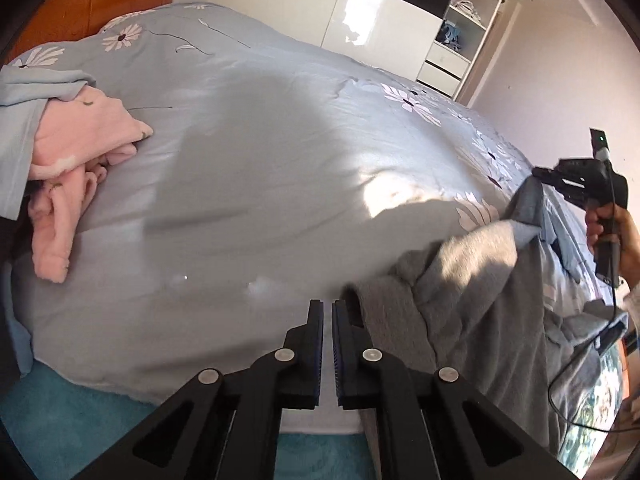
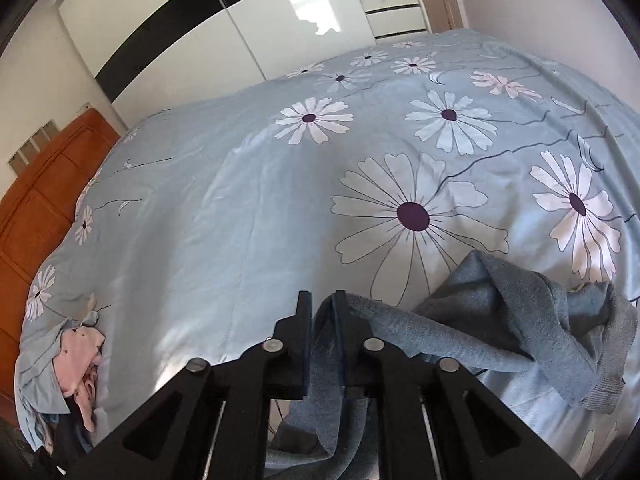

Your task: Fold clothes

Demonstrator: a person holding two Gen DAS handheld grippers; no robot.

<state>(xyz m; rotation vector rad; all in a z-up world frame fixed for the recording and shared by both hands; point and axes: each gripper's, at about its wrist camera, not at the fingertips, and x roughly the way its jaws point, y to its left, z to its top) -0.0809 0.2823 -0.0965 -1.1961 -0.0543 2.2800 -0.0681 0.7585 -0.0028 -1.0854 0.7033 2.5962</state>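
Note:
A grey-blue fleece garment (image 1: 472, 280) lies crumpled at the bed's near right edge and hangs over the side. My right gripper (image 2: 323, 304) is shut on an edge of this garment (image 2: 500, 320), which drapes between and below its fingers. In the left wrist view the right gripper (image 1: 538, 174) lifts a corner of the garment. My left gripper (image 1: 327, 308) is nearly shut with a thin gap and holds nothing; it sits just left of the garment, above the bed's edge.
The bed has a light blue floral duvet (image 1: 260, 160). A pile of pink and light blue clothes (image 1: 68, 148) lies at the left; it also shows in the right wrist view (image 2: 76, 356). White wardrobe (image 1: 360, 12), shelves and an orange headboard (image 2: 36, 216) stand behind. Teal floor (image 1: 60, 420) lies below.

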